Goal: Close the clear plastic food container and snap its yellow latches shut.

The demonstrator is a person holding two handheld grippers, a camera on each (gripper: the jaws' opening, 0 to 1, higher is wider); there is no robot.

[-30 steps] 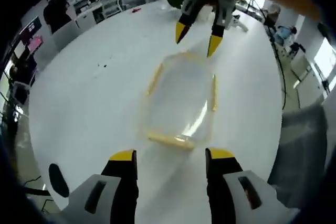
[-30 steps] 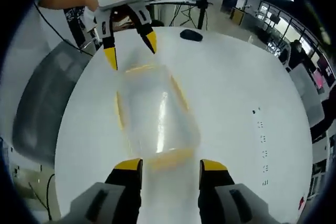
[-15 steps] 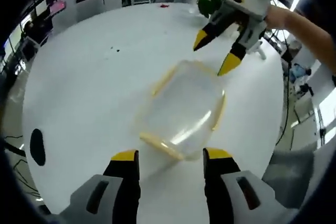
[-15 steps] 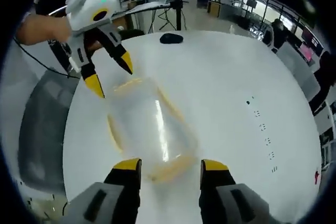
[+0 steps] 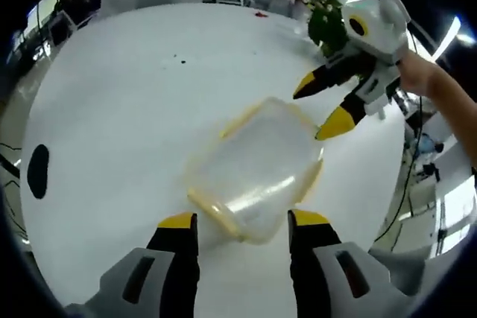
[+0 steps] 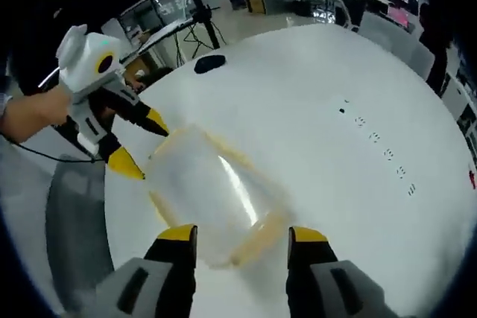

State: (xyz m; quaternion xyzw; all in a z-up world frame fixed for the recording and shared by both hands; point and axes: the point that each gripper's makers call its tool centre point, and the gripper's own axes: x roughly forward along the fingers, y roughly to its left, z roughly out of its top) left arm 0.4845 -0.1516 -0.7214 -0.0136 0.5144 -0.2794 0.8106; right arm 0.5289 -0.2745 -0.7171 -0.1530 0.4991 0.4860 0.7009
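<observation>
A clear plastic food container (image 5: pixel 253 167) with yellow latches lies on the round white table (image 5: pixel 127 102); its lid looks set on top. In the left gripper view my left gripper (image 5: pixel 237 223) is open just short of the container's near yellow latch (image 5: pixel 212 211), and the right gripper (image 5: pixel 322 109) hangs open at the far end. From the right gripper view, the container (image 6: pixel 211 191) lies in front of my open right gripper (image 6: pixel 237 234), whose tips straddle the near latch (image 6: pixel 257 237). The left gripper (image 6: pixel 141 145) is open at the opposite end, tips close to the box.
A black oval object (image 5: pixel 37 171) lies near the table edge, seen again as the dark object (image 6: pixel 209 63). Small dark marks (image 6: pixel 376 147) dot the table. A green plant (image 5: pixel 322 21) stands behind the right gripper. A grey chair (image 6: pixel 71 236) is beside the table; desks and people are beyond.
Both views have swung sideways around the container. The container now appears turned diagonally, and each gripper sits closer to its end of it.
</observation>
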